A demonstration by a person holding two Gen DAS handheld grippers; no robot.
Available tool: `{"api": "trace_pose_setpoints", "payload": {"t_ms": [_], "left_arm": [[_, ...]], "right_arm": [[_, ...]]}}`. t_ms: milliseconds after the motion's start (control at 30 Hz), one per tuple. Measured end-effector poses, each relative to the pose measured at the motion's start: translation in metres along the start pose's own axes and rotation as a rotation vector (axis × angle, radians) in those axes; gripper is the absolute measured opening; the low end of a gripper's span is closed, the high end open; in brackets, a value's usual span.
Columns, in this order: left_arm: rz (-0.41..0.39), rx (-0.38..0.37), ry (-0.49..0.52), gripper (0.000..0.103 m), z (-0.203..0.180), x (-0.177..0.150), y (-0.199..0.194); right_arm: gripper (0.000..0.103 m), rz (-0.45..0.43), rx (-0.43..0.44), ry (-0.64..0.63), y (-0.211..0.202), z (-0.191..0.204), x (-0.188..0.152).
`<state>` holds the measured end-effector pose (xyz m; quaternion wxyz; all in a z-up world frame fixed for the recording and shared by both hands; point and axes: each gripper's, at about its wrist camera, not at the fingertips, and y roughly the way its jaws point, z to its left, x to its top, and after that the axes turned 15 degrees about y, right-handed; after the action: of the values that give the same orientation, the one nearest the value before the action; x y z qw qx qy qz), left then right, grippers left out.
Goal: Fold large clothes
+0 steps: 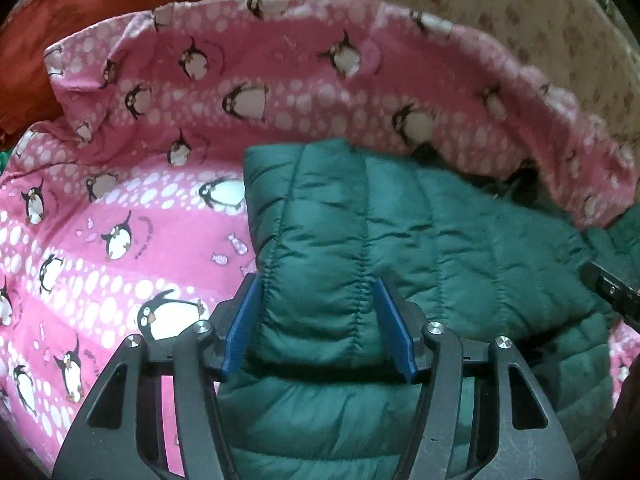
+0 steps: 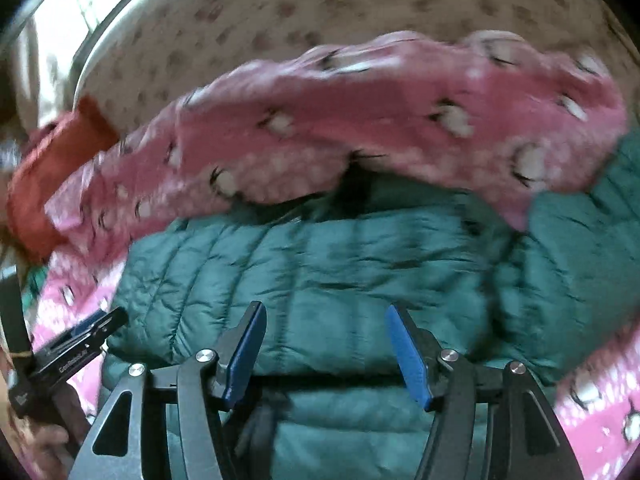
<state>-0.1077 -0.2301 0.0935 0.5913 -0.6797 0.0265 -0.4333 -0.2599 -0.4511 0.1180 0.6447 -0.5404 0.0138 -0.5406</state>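
A dark green quilted puffer jacket (image 1: 400,240) lies on a pink penguin-print blanket (image 1: 120,220); a folded sleeve or panel lies on top of its body. My left gripper (image 1: 318,292) is open, its blue pads astride a raised fold of the jacket without pinching it. It also shows at the left edge of the right wrist view (image 2: 92,326). My right gripper (image 2: 326,320) is open above the jacket (image 2: 320,272), holding nothing; this view is motion-blurred. The right gripper's tip shows at the right edge of the left wrist view (image 1: 612,288).
The blanket's far edge (image 1: 480,80) is bunched up over the jacket's far side. Beyond it lies a beige floral sheet (image 1: 520,0). An orange-red cloth (image 1: 60,20) sits at the far left, and also shows in the right wrist view (image 2: 48,168).
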Motion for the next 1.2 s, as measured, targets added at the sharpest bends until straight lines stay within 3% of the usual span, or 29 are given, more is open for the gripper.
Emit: {"api": "trace_pose_setpoints", "payload": {"t_ms": [100, 167, 267, 433, 667, 800, 900, 1033, 1200], "left_arm": [[0.012, 0.024, 0.013, 0.068, -0.002, -0.003, 0.009], [0.012, 0.015, 0.008, 0.068, -0.001, -0.006, 0.013], [0.016, -0.006, -0.01, 0.07, 0.003, -0.008, 0.018], [0.019, -0.013, -0.021, 0.07, 0.003, -0.01, 0.021], [0.016, -0.01, -0.017, 0.07, 0.004, -0.011, 0.021], [0.012, 0.007, -0.015, 0.079, 0.004, -0.012, 0.022], [0.008, 0.003, -0.022, 0.08, 0.005, -0.014, 0.023], [0.006, 0.006, -0.021, 0.08, 0.005, -0.015, 0.023], [0.001, 0.011, -0.026, 0.08, 0.004, -0.016, 0.022]], "right_arm": [[0.06, 0.012, -0.039, -0.055, 0.037, 0.02, 0.003], [0.06, 0.028, -0.098, -0.075, 0.058, 0.023, -0.002], [0.06, 0.035, -0.119, -0.06, 0.076, 0.008, -0.006], [0.06, 0.035, -0.104, -0.026, 0.053, 0.004, -0.009], [0.06, -0.049, -0.111, 0.028, -0.001, -0.028, -0.019], [0.06, -0.012, -0.181, 0.085, 0.013, -0.052, -0.025], [0.06, 0.047, -0.17, 0.113, 0.03, -0.067, -0.026], [0.06, 0.041, -0.204, 0.073, 0.03, -0.055, -0.037], [0.06, -0.002, -0.17, 0.088, 0.002, -0.042, -0.046]]}}
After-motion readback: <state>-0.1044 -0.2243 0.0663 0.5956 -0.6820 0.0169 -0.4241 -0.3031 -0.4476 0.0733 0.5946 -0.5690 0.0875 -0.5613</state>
